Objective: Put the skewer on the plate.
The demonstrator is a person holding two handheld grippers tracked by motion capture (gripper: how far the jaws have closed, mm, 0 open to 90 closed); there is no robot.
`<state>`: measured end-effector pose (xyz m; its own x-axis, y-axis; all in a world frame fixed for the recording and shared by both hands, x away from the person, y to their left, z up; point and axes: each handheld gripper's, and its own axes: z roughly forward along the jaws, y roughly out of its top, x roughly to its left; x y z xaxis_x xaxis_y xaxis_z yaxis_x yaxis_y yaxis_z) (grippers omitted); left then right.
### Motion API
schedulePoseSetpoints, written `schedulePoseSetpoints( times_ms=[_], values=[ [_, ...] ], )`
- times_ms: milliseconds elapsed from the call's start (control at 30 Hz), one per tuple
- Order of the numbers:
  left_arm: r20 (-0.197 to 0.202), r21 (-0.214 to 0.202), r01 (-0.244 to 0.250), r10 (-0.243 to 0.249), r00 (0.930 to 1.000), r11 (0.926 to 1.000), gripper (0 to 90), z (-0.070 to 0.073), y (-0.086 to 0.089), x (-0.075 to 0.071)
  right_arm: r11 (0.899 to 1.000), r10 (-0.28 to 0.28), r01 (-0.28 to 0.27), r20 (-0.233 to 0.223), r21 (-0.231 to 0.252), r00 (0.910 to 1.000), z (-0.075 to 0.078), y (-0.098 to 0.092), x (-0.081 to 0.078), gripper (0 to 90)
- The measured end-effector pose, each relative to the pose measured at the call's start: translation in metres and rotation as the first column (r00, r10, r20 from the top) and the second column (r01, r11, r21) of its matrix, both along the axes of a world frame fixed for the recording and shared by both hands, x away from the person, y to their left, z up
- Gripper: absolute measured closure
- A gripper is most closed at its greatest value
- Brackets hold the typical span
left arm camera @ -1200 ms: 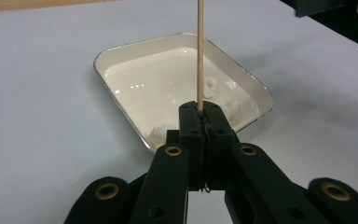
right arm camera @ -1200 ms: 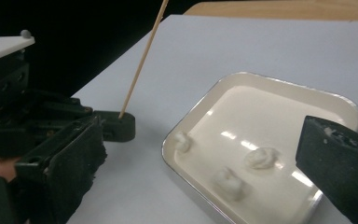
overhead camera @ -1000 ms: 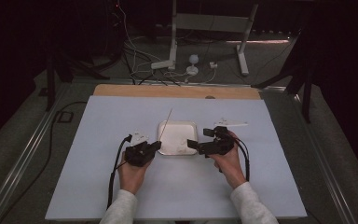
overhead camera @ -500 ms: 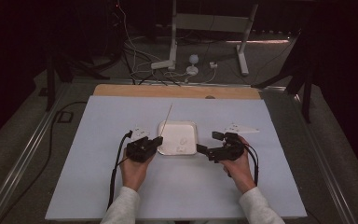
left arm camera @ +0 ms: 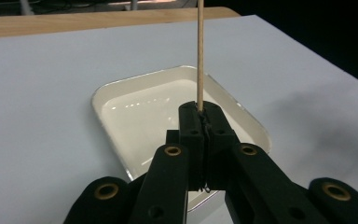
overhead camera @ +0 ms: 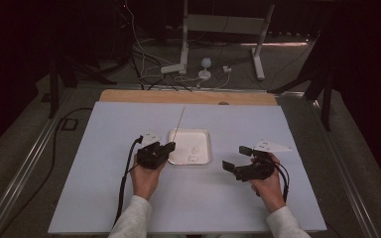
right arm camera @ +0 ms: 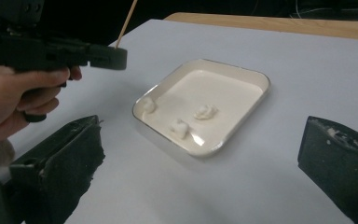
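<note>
My left gripper (overhead camera: 168,148) (left arm camera: 200,112) is shut on the lower end of a thin wooden skewer (overhead camera: 179,122) (left arm camera: 199,46), which points up and away over the left side of a shallow white tray (overhead camera: 198,138) (left arm camera: 135,112) (right arm camera: 223,88). Three small white lumps (right arm camera: 205,112) lie in the tray's near half. My right gripper (overhead camera: 238,157) (right arm camera: 203,128) stands open to the right of the tray and clear of it, with nothing between its pads (right arm camera: 70,158). In the right gripper view, the left gripper (right arm camera: 116,56) and its hand hover at the tray's far left corner.
The tray sits mid-table on a pale blue-white mat (overhead camera: 104,198). A bare wooden strip (overhead camera: 188,96) runs along the far edge. Beyond it, cables and a metal stand's legs (overhead camera: 183,64) lie on the dark floor.
My right gripper has drawn away from the tray's right edge, moving right and a little toward the person. The left gripper and skewer have stayed put.
</note>
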<state>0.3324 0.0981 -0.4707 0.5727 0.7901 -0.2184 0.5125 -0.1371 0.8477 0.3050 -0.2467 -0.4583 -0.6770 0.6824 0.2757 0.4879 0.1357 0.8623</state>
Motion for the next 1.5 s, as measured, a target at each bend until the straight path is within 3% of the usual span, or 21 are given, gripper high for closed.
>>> schedulePoseSetpoints(
  times_ms=[233, 567, 1133, 1500],
  values=[
    [-0.003, 0.011, -0.005, 0.005, 1.0000, 0.9999, 89.2, 0.000, -0.006, 0.003, 1.000, -0.030, 0.030, 0.020, -0.005, 0.9994, -0.006, -0.021, -0.013, 0.0],
    [-0.023, 0.025, -0.045, 0.045, 0.9987, 0.9987, 89.3, -0.005, -0.013, 0.010, 0.995, -0.095, 0.094, 0.032, 0.028, 0.9950, -0.002, -0.050, -0.023, 0.0],
    [-0.070, 0.080, -0.066, 0.072, 0.9949, 0.9946, 89.2, -0.023, -0.027, 0.021, 0.990, -0.134, 0.132, 0.040, 0.041, 0.9902, -0.001, -0.065, -0.027, 0.0],
    [-0.117, 0.088, -0.074, 0.084, 0.9895, 0.9934, 89.1, -0.032, -0.034, 0.019, 0.988, -0.149, 0.147, 0.046, 0.049, 0.9877, 0.000, -0.072, -0.029, 0.0]
  ],
)
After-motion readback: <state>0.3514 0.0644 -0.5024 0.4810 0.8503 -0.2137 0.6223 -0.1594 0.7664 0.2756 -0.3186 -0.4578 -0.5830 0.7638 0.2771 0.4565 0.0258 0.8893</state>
